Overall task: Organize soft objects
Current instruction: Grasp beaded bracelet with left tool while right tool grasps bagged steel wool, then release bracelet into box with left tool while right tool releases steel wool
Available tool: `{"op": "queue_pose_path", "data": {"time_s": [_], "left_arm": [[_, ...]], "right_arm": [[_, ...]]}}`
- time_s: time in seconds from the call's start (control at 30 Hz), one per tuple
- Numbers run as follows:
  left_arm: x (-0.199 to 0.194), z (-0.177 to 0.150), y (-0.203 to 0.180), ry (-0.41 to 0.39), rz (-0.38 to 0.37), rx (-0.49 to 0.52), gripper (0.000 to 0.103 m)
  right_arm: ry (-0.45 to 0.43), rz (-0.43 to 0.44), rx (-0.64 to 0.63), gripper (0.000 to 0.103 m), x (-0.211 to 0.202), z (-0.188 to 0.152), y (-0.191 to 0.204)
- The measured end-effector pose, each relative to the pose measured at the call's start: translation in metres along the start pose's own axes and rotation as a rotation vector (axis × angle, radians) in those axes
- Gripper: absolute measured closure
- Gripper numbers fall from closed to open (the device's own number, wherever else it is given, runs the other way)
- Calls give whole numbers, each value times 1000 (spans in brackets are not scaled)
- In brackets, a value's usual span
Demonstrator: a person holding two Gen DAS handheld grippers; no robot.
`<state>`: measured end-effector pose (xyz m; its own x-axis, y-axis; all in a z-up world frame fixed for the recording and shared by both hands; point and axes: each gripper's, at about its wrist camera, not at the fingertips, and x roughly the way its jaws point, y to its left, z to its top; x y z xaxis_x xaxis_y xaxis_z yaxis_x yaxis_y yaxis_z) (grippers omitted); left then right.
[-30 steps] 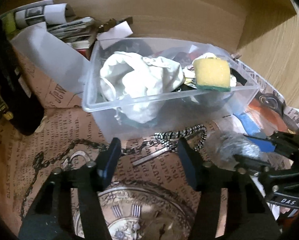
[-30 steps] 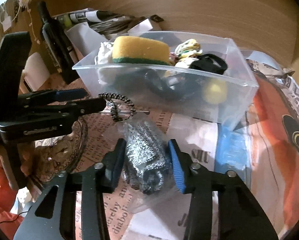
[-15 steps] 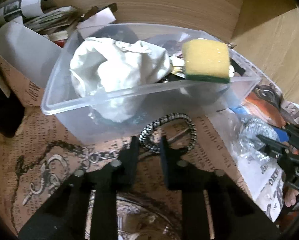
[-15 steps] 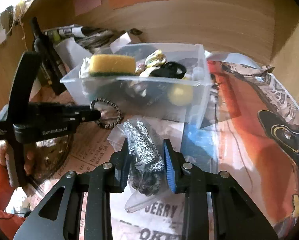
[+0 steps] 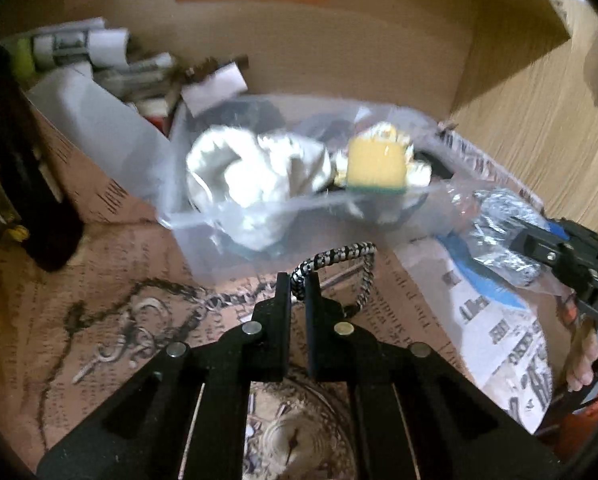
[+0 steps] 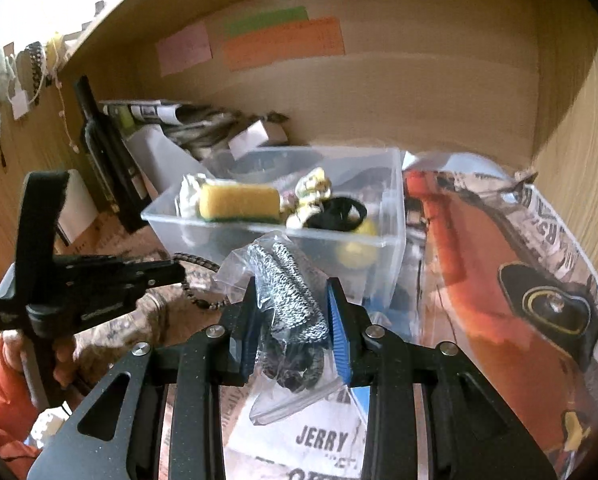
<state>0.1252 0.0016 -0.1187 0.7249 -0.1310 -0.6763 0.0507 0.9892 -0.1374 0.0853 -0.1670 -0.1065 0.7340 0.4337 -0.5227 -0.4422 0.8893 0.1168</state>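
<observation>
A clear plastic bin [image 5: 299, 236] [image 6: 391, 216] stands on the paper-covered shelf. It holds a white cloth [image 5: 255, 176], a yellow sponge [image 5: 375, 164] [image 6: 239, 202] and other soft items. My left gripper [image 5: 297, 280] is shut on a black-and-white braided cord loop [image 5: 339, 258] [image 6: 197, 264], just in front of the bin. My right gripper [image 6: 293, 296] is shut on a clear bag of speckled grey fabric [image 6: 289, 292] [image 5: 499, 232], held up off the shelf in front of the bin's near wall.
A dark bottle [image 5: 23, 168] [image 6: 103, 152] stands left of the bin. Rolled papers and clutter [image 5: 111, 64] lie behind it. Wooden walls [image 6: 419, 60] close in the back and right. Printed paper [image 6: 499, 280] lines the shelf.
My left gripper closed on the cord loop and lifted it slightly. My right gripper closed on the bagged fabric and raised it off the shelf toward the bin.
</observation>
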Motion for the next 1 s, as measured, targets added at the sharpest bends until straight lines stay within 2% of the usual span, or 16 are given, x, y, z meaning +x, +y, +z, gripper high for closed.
{"op": "queue_pose_path", "data": {"time_s": [0.33,0.5,0.73,1.0], "left_arm": [[-60,29,5,-179,13,-4,98],[-63,50,14,-228,27,-22,98],[-37,64,30,-200,42,-68,98],[8,67,34,-107,15,-76,98]], "right_arm": [[-121,2,5,75,-15,30,5],[-171,0,-2,75,-16,48,6],[-168,-28,-22,75,5,62,8],[-64,-100,-24,75,55,61,-1]]}}
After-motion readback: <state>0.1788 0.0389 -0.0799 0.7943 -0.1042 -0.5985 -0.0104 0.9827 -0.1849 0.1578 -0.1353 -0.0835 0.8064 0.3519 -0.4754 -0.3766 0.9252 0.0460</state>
